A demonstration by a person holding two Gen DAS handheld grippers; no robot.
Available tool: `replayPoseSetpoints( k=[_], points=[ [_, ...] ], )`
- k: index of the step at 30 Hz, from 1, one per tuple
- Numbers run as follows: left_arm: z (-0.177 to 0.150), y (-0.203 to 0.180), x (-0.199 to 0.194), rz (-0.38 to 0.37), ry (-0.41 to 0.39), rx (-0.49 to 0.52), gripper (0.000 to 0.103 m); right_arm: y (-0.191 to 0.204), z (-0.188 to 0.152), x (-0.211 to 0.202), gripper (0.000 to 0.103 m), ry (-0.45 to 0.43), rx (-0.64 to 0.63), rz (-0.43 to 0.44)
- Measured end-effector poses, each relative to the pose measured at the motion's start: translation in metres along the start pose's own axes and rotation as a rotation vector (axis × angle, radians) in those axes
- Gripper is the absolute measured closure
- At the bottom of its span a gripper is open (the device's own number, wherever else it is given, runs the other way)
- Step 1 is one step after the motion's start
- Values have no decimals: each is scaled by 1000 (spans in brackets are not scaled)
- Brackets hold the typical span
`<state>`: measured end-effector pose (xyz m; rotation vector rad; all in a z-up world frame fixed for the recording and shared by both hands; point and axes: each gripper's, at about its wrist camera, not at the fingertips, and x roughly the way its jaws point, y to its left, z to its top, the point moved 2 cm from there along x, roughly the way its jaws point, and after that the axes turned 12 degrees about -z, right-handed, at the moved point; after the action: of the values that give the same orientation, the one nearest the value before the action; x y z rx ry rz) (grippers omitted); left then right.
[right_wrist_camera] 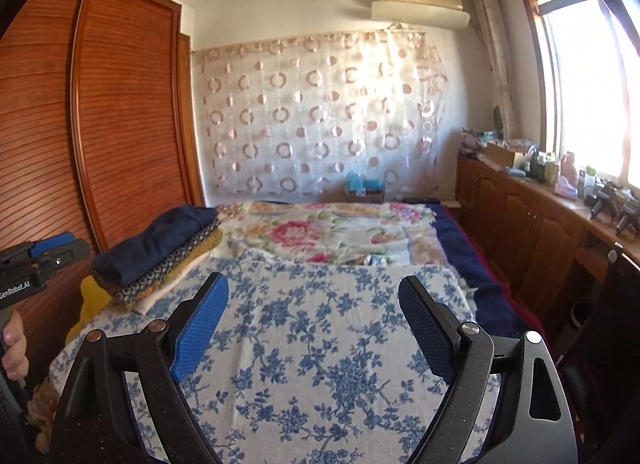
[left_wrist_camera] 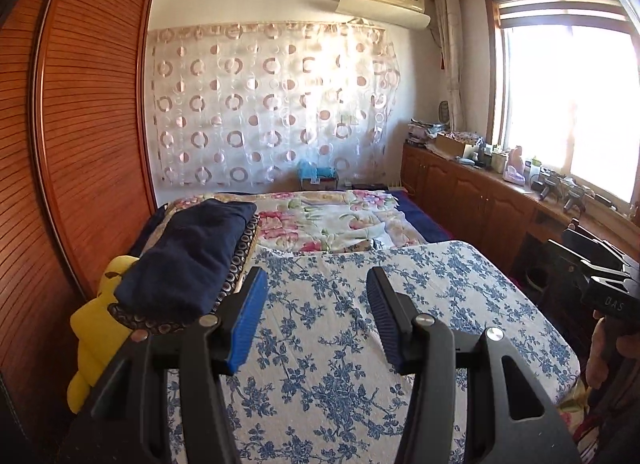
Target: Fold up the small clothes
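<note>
Two grippers hover over a blue-flowered cloth [right_wrist_camera: 320,324] spread flat on the bed, both with jaws wide and holding nothing. Only the left wrist view shows a yellow plush toy [left_wrist_camera: 96,328] beside the pile; only the right wrist view shows all four folded layers of that pile of clothes [right_wrist_camera: 160,256], navy on top, lying at the cloth's far left corner. The left gripper [left_wrist_camera: 316,312] and right gripper [right_wrist_camera: 314,324] both point level toward the dotted curtain [right_wrist_camera: 320,119].
</note>
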<state>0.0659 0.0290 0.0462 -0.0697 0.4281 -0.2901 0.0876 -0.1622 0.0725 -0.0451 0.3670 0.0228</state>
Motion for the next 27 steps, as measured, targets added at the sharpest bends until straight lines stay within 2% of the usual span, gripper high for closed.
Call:
replayPoseSetpoints(
  k=[27],
  points=[
    [2, 8, -7, 18, -15, 4, 52, 3, -1, 0, 14, -4, -3, -5]
  ],
)
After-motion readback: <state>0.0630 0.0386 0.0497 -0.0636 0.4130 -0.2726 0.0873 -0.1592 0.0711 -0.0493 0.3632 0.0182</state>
